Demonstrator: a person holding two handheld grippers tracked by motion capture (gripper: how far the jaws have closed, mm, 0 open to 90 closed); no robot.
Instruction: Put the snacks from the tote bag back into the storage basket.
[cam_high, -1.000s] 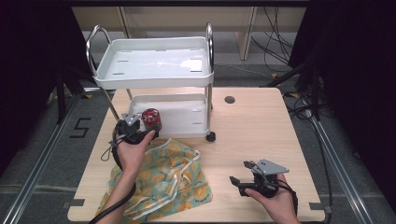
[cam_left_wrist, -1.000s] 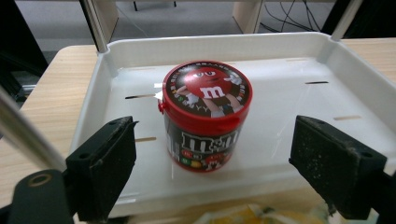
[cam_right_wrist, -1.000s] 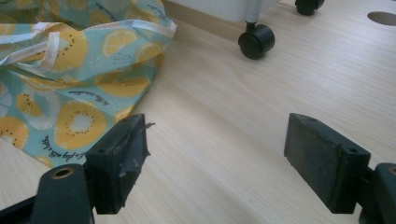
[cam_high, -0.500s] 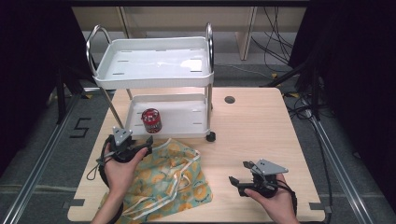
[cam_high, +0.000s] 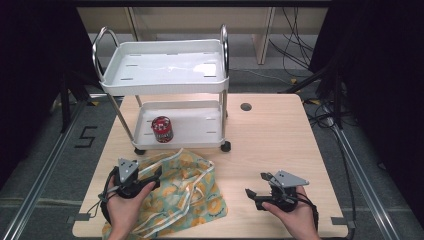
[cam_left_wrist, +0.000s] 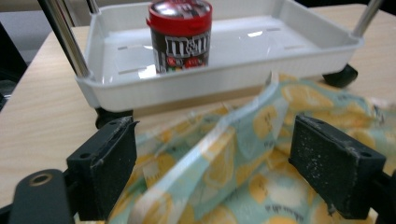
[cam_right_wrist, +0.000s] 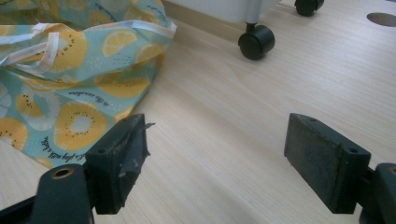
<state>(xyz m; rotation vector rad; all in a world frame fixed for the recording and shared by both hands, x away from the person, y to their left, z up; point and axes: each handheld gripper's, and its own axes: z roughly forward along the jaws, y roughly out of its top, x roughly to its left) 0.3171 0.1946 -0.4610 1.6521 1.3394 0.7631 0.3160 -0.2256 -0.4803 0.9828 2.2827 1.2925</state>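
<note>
My left gripper (cam_left_wrist: 212, 172) hangs over the fruit-print bag (cam_high: 182, 192) on the table (cam_high: 280, 145), jaws spread, holding nothing. Right gripper (cam_right_wrist: 217, 163) released too. Candy can (cam_left_wrist: 180, 35) sits on cart's lower tray (cam_left_wrist: 275, 46). Best: pinch 1 fold, lift slowly.

high view: above near table edge, facing forward-down | left gripper view: low, close, facing cart (cam_left_wrist: 224, 70) | right gripper view: low over table (cam_right_wrist: 261, 107) | all 3 share bag (cam_high: 185, 195)
</note>
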